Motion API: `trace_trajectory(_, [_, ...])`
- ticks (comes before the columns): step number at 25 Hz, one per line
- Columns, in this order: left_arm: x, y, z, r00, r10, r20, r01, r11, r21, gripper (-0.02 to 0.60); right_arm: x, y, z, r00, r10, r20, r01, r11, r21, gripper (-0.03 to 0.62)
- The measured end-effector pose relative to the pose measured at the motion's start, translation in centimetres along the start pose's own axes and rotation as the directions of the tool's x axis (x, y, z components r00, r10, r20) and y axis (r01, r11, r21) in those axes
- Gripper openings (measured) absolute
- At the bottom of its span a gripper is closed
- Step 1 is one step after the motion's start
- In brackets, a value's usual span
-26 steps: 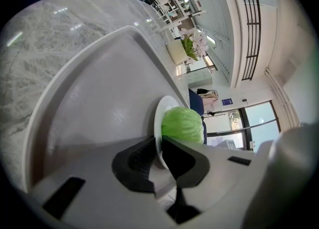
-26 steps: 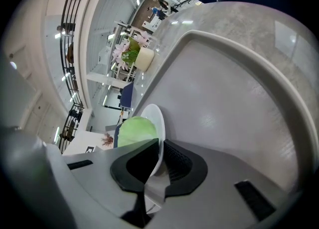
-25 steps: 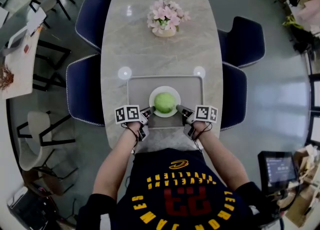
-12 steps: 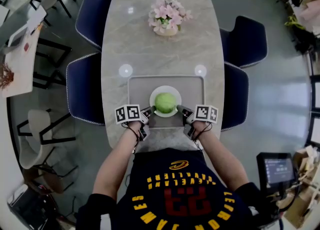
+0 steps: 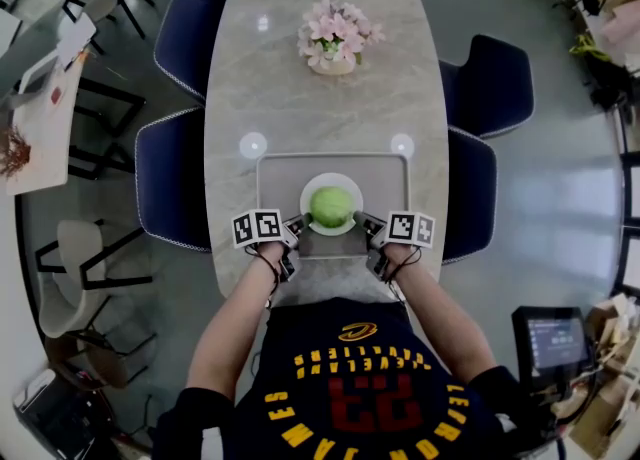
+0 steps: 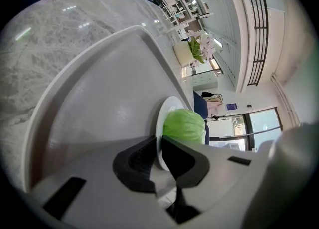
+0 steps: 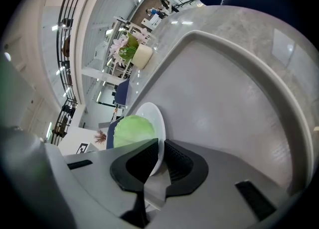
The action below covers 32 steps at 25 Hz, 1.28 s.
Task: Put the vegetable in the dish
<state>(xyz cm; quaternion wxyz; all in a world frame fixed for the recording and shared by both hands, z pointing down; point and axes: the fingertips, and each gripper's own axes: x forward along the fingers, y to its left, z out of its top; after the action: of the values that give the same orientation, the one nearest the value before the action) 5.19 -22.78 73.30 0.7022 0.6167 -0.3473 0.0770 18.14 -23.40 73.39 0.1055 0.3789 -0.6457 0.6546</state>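
A round green cabbage (image 5: 331, 206) sits on a small white dish (image 5: 309, 189), and the dish rests near the front of a grey tray (image 5: 275, 173). My left gripper (image 5: 296, 226) is shut on the dish's left rim. My right gripper (image 5: 362, 223) is shut on its right rim. In the left gripper view the dark jaws of the left gripper (image 6: 158, 151) pinch the thin edge of the dish (image 6: 167, 109), with the cabbage (image 6: 184, 126) just behind. The right gripper view shows the right gripper (image 7: 160, 153) clamped on the dish (image 7: 149, 116) beside the cabbage (image 7: 132, 129).
The tray lies on a long marble table (image 5: 330, 98). A vase of pink flowers (image 5: 339, 36) stands at its far end. Two small round discs (image 5: 252, 145) (image 5: 402, 145) sit just beyond the tray. Dark blue chairs (image 5: 170, 183) (image 5: 470, 198) line both sides.
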Motion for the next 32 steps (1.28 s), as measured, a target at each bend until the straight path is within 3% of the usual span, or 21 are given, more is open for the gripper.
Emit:
trace_trajectory(4, [-0.1,0.1,0.0,0.999,0.04,-0.019,-0.039,0.999,0.028,0.031,-0.1,0.1,0.0,0.995,-0.091,-0.039,0.084,0.985,-0.152,0.037])
trace_trajectory(8, [-0.1,0.2,0.0,0.996,0.085,-0.032,-0.083,0.995,0.056,0.032,-1.0,-0.1,1.0,0.993,-0.114,-0.017,0.11,0.98,-0.167,0.037])
trace_trajectory(17, [-1.2,0.5,0.1,0.991,0.134,0.005,-0.134,0.986,0.098,0.032,-2.7,1.7,2.1,0.996,0.001,0.085,0.012,0.989,-0.145,0.037])
trace_trajectory(22, [-2.7,-0.2,0.3,0.996,0.077,0.054,-0.082,0.994,0.078,0.032,-4.2,4.4,3.1,0.965,0.174,0.198,-0.155,0.982,-0.106,0.037])
trace_trajectory(28, [-4.5,-2.0,-1.6,0.996,0.067,0.062,-0.077,0.98,0.184,0.032,-5.7,6.0,2.1,0.948,0.24,0.21,-0.222,0.969,-0.109,0.037])
trace_trajectory(32, [-6.3,-4.8,-2.6,0.996,0.013,0.091,-0.035,0.97,0.241,0.032,-6.8,7.6,1.3,0.942,0.272,0.198,-0.249,0.96,-0.131,0.037])
